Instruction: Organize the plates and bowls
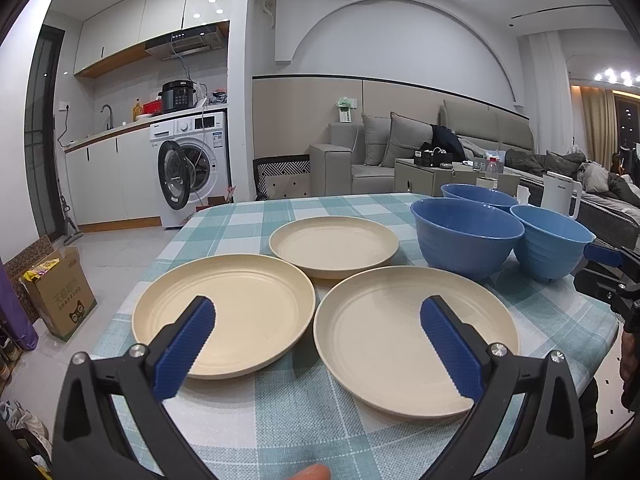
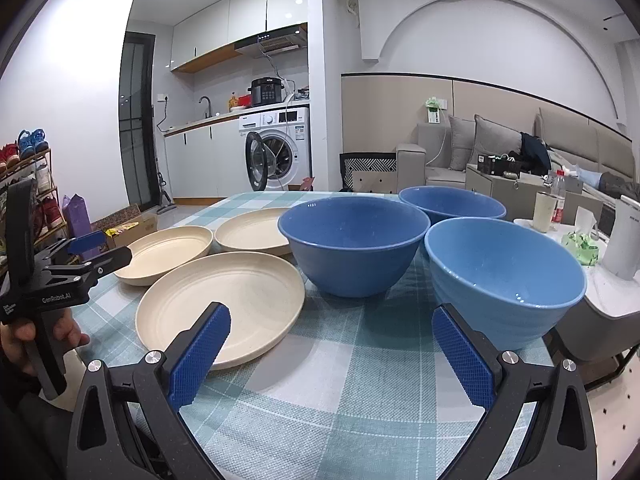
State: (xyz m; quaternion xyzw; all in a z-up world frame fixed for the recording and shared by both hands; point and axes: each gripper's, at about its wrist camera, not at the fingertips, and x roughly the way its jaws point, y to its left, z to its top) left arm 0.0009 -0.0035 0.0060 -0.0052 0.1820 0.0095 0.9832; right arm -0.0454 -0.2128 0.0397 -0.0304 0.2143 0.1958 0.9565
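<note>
on the table (image 1: 288, 412), checked cloth under everything, three cream plates and three blue bowls laid out singly, nothing stacked yet.

plates first, the widest things here. near plate (image 1: 416, 340) just ahead of the left tool (image 1: 318, 320), slightly toward its right finger; left plate (image 1: 224, 316) just ahead toward its left finger, rim nearly meeting the near plate's; far plate (image 1: 334, 246) beyond both, straight ahead. likely light and stiff, plastic or fibre by the matt look, so probably not very fragile. shallow with a low raised rim: best taken at the rim edge, one finger over and one under, since the flat middle offers nothing to pinch. may slide on the cloth when nudged.

bowls next. light bowl (image 2: 504, 280) just ahead of the right tool (image 2: 330, 340), off its right finger; dark bowl (image 2: 354, 248) ahead and a little left of centre; back bowl (image 2: 452, 202) beyond, between the two. deep, ridged outside, glossy inside, so probably somewhat slippery; likely light and rigid. best pinched across the wall at the lip, one finger inside and one outside. looks fit to nest, though sizes differ a little.

left tool: spread wide, released, touching nothing, hovering above the near edge of the table with the gap between the two front plates in its span.

right tool: likewise spread wide and released, nothing between its ribbed blue pads (image 2: 200, 356), hovering over bare cloth short of the bowls.
</note>
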